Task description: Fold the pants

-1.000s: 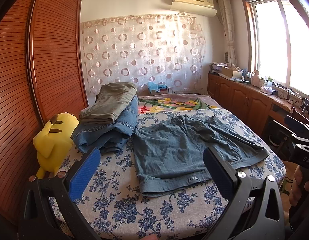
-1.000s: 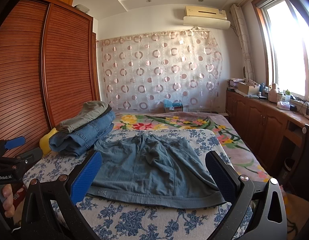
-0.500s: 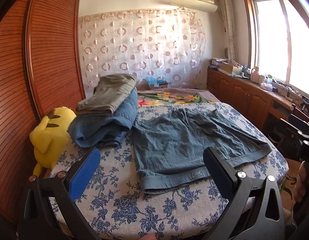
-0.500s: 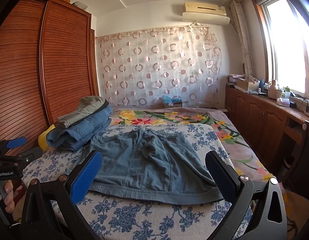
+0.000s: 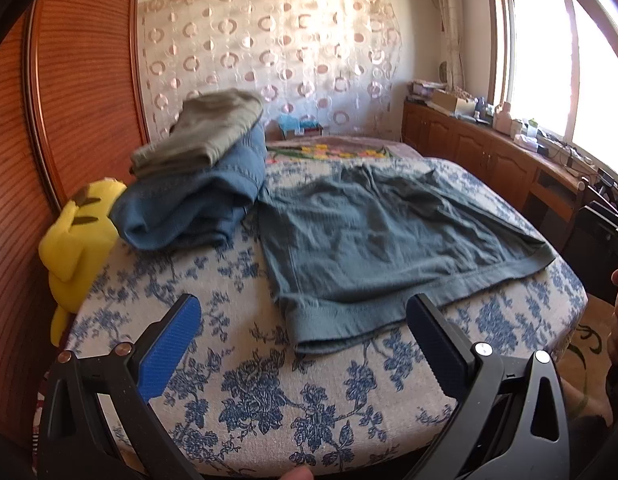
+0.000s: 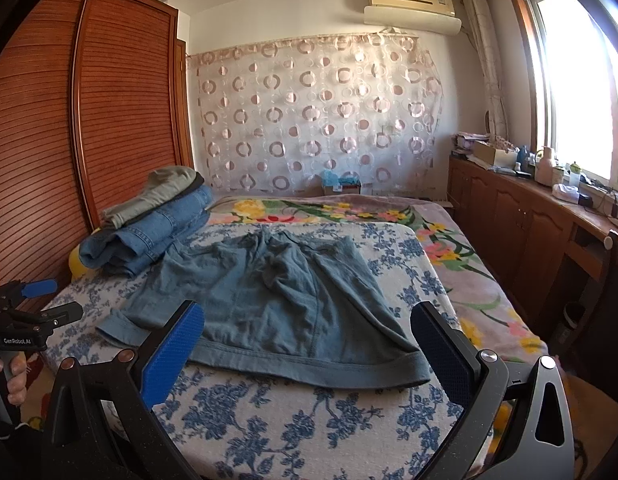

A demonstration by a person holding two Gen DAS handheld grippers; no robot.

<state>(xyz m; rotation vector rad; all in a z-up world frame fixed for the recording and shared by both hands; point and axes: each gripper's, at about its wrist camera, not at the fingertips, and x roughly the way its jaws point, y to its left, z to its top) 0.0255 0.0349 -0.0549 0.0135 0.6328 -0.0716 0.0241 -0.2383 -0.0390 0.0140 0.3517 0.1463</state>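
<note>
Your left tongs (image 5: 301,344) and right tongs (image 6: 307,344) gape wide, empty, above the flat grey-blue denim pants (image 6: 269,300) near the bed's (image 6: 309,420) front edge, ready for hem corners.

The pants (image 5: 381,240) are short, grey-blue and of a soft, wrinkled cloth, spread flat and unfolded on the bed (image 5: 269,392). Their wide hem runs along the near side, close to the bed's front edge, with the left corner slightly turned up. The waist end lies farther back, bunched at the middle (image 6: 277,268).
</note>
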